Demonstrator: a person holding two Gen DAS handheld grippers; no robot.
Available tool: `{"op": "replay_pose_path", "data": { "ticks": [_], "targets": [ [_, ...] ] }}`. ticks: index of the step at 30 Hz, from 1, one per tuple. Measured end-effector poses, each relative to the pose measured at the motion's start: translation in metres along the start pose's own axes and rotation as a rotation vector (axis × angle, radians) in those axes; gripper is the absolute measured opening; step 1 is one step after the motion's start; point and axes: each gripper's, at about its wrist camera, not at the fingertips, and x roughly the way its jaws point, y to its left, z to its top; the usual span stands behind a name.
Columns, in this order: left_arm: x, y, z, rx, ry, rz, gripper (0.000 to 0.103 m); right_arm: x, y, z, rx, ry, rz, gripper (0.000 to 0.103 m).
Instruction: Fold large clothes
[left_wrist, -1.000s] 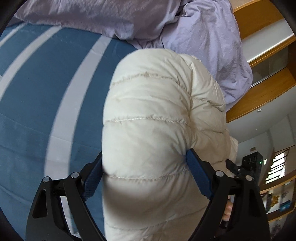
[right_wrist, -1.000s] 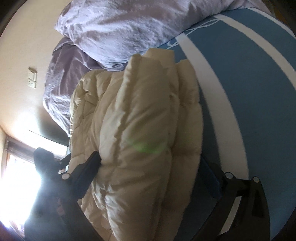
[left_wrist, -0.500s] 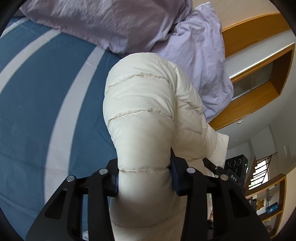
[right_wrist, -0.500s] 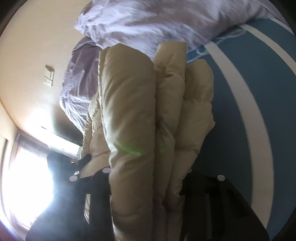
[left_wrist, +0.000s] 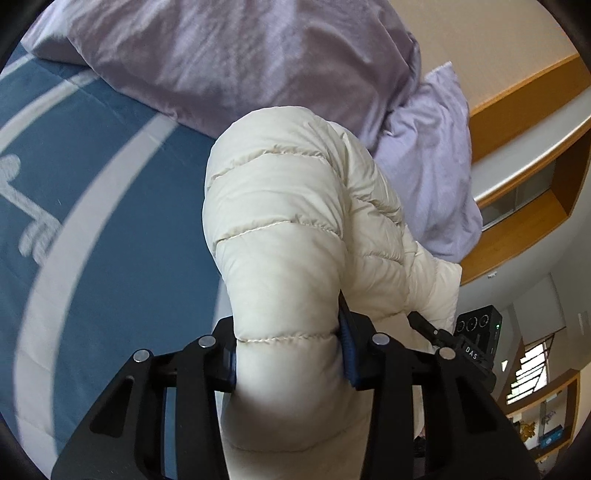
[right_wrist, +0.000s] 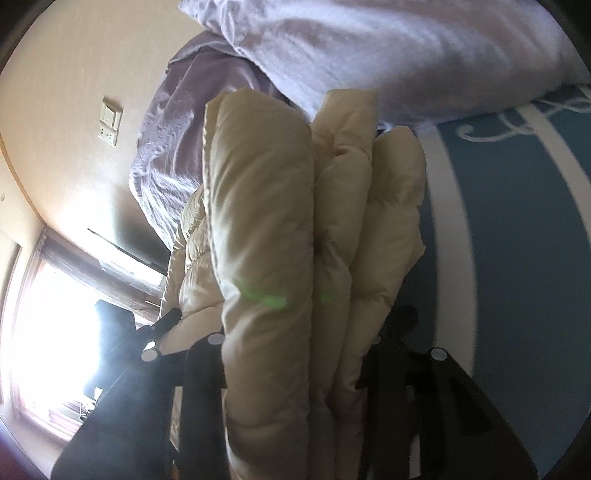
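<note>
A cream quilted puffer jacket (left_wrist: 280, 236) is bunched into thick folds and held up over the blue bed. My left gripper (left_wrist: 288, 354) is shut on one end of it, its blue pads pressing the padding from both sides. In the right wrist view the jacket (right_wrist: 295, 229) shows as several stacked folds, and my right gripper (right_wrist: 295, 354) is shut on that end. The other gripper shows behind the jacket in each view.
A blue bedspread with white stripes (left_wrist: 96, 206) lies under the jacket. A rumpled lilac duvet and pillow (left_wrist: 236, 59) are heaped at the bed's head. Wooden shelving (left_wrist: 524, 155) stands to the right. A wall switch (right_wrist: 110, 122) and a bright window (right_wrist: 48, 332) are to the left.
Both grippers have closed on the jacket, from wide open to squeezing its folds. The jacket has been lifted and moved toward the lilac bedding.
</note>
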Motion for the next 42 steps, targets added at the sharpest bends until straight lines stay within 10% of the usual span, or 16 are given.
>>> {"op": "replay_pose_path", "data": {
  "ticks": [11, 21, 42],
  "targets": [
    [0.007, 0.008, 0.032, 0.058, -0.055, 0.087, 0.042, 0.03, 0.003, 0.015, -0.046, -0.008, -0.03, 0.036],
    [-0.002, 0.004, 0.027, 0.144, -0.104, 0.224, 0.057, -0.005, 0.01, -0.005, -0.091, -0.113, -0.266, 0.071],
    [-0.004, -0.062, 0.009, 0.429, -0.256, 0.531, 0.089, 0.015, 0.115, -0.028, -0.409, -0.278, -0.522, 0.072]
  ]
}}
